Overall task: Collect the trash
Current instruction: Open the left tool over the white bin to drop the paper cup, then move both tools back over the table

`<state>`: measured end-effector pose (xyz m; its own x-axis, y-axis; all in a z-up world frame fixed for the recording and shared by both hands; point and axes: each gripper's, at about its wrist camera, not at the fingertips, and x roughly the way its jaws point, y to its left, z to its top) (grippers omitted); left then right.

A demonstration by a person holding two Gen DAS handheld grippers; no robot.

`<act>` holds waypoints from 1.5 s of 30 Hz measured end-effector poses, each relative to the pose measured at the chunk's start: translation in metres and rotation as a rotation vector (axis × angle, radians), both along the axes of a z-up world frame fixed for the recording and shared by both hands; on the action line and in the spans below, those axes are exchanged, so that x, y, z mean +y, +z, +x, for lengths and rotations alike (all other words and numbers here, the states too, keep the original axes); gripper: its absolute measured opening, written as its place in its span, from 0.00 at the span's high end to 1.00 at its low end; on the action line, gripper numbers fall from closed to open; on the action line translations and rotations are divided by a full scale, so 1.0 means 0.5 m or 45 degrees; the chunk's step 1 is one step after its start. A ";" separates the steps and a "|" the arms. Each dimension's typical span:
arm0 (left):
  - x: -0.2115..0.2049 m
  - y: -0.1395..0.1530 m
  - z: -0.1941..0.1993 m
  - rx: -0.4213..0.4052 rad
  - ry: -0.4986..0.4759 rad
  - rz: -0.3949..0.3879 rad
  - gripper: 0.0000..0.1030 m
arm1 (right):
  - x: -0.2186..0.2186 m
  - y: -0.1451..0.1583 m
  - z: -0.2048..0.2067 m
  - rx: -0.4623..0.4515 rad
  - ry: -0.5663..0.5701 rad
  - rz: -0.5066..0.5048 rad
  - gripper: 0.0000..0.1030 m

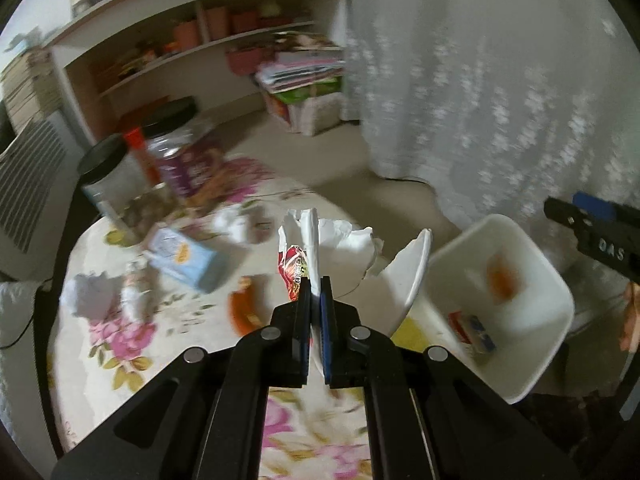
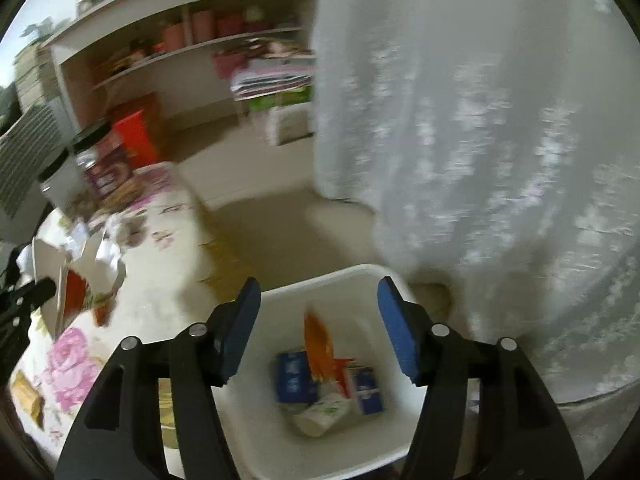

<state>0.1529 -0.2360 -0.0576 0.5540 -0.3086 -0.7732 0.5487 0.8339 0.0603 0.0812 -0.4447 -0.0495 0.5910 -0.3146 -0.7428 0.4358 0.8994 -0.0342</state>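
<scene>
Right gripper (image 2: 316, 330): jaws spread wide, nothing between the pads, poised over the bin; an orange wrapper (image 2: 318, 344) appears to be falling inside.
Left gripper (image 1: 316, 292): jaws clenched on a broken white paper plate (image 1: 408, 276), with a red snack wrapper (image 1: 294, 268) pressed against it, over the table's near edge.
White bin (image 2: 352, 276): beside the table, open-topped; holds small blue cartons (image 2: 294, 376) and a pale crumpled pack (image 2: 324, 412).
Floral tablecloth (image 1: 108, 332): bears an orange wrapper scrap (image 1: 244, 312), a light blue carton (image 1: 188, 260) and crumpled tissues (image 1: 90, 292).
Jars (image 1: 120, 176): black-lidded, at the far side of the table; probably not trash.
Progress: partway; several pieces are binned, the held plate seems next, and the table litter remains.
</scene>
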 end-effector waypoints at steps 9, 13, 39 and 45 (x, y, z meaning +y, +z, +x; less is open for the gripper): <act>-0.157 -0.012 -0.074 0.058 -0.162 -0.028 0.96 | -0.104 0.004 -0.067 -0.017 -0.200 -0.005 0.23; -0.211 -0.013 -0.096 0.091 -0.209 -0.050 0.95 | -0.139 0.010 -0.093 -0.038 -0.262 -0.005 0.21; -0.077 -0.056 -0.047 0.071 -0.015 0.089 0.51 | 0.012 -0.016 -0.032 0.041 -0.024 -0.066 0.07; -0.006 -0.064 -0.036 0.076 0.070 0.099 0.32 | 0.084 -0.037 -0.004 0.087 0.059 -0.112 0.07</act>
